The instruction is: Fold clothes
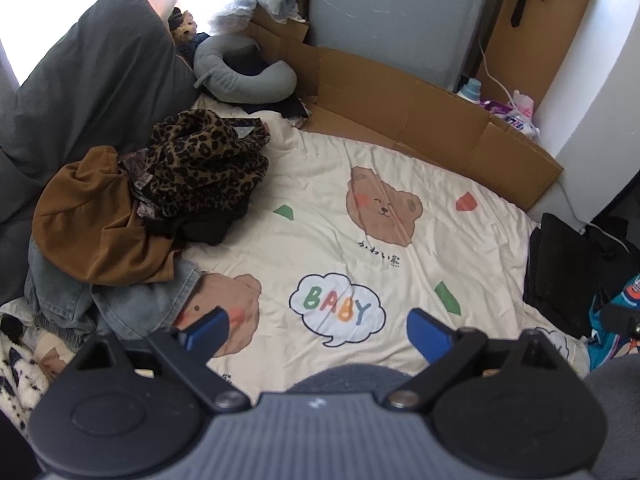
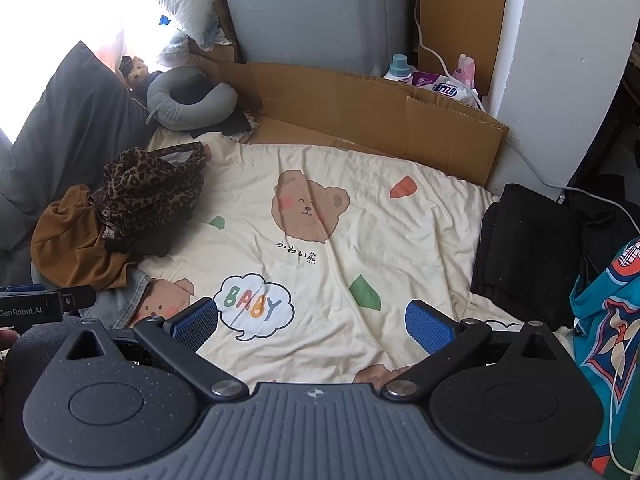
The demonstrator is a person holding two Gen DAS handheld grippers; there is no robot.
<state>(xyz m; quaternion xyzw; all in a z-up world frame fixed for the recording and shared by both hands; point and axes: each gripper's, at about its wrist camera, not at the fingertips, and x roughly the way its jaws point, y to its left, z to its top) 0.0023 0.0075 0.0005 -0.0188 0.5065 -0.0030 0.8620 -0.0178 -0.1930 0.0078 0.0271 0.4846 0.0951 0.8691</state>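
Left tongs [image 1: 316, 330]: wide, empty.
Right tongs [image 2: 312, 320]: wide, empty.
Risk: tangled clothes pile [image 1: 160, 208] — pulling leopard garment [image 1: 204, 160] could drag others along.

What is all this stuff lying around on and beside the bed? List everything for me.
Bedspread: one, cream with bear prints, spread flat.
Leopard garment: one, brown-black, top of the left pile.
Brown garment: one, ochre, in the pile.
Jeans: one, faded blue, under the pile.
Black clothes: stack, right edge of the bed.
Teal cloth: one, patterned, far right.
Neck pillow: one, grey, far end.
Pillow: one, dark grey, left.
Cardboard: brown sheets along the far side.
Bottle: one, white with blue cap, behind the cardboard.
Left gripper: open, empty.
Right gripper: open, empty.
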